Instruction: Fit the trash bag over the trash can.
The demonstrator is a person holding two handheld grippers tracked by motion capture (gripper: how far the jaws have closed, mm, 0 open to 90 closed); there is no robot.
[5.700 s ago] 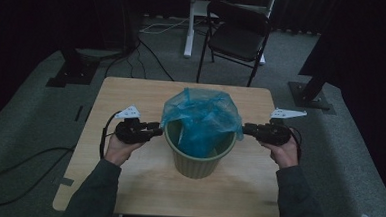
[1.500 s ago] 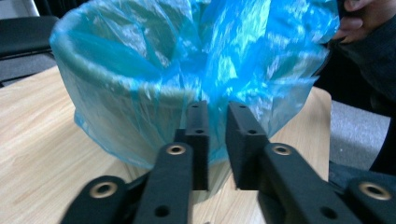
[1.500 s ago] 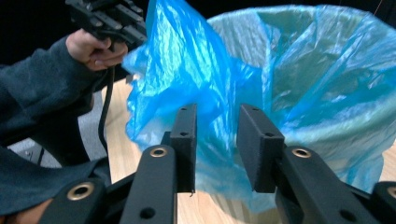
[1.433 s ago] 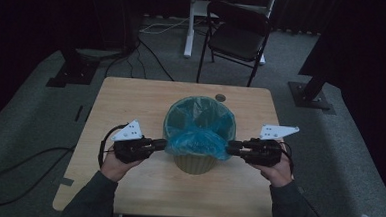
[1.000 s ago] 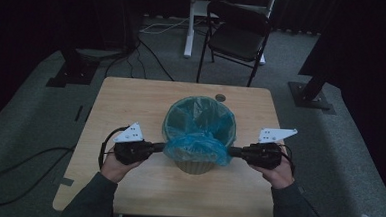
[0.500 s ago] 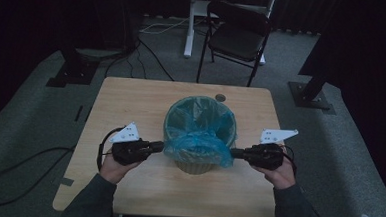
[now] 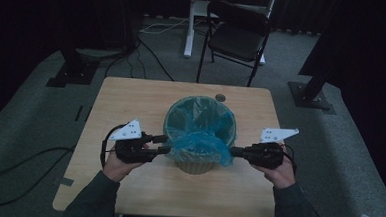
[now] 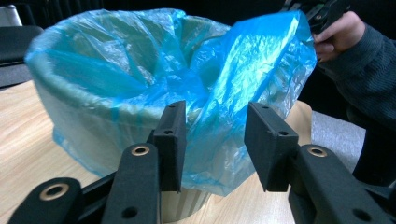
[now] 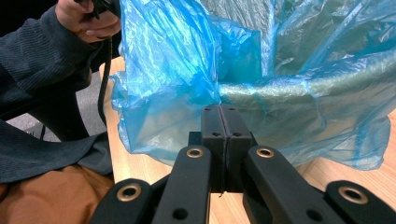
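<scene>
On a wooden table [image 7: 131,105], the bin [image 7: 198,161] stands at centre, its blue bag [image 7: 202,141] just released by the spreading left gripper [image 7: 160,143] while the right gripper [image 7: 233,151] pinches its edge, near rim nearly covered.

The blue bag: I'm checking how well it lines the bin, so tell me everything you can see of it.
The blue bag is thin, see-through, crinkled plastic lining a pale ribbed bin at the table's middle. Its edge is folded over the rim at the far side and hangs loose and bunched down the near side. The right gripper is shut on a fold of it; the left gripper has just been opening, its jaws standing apart with loose film between them.
</scene>
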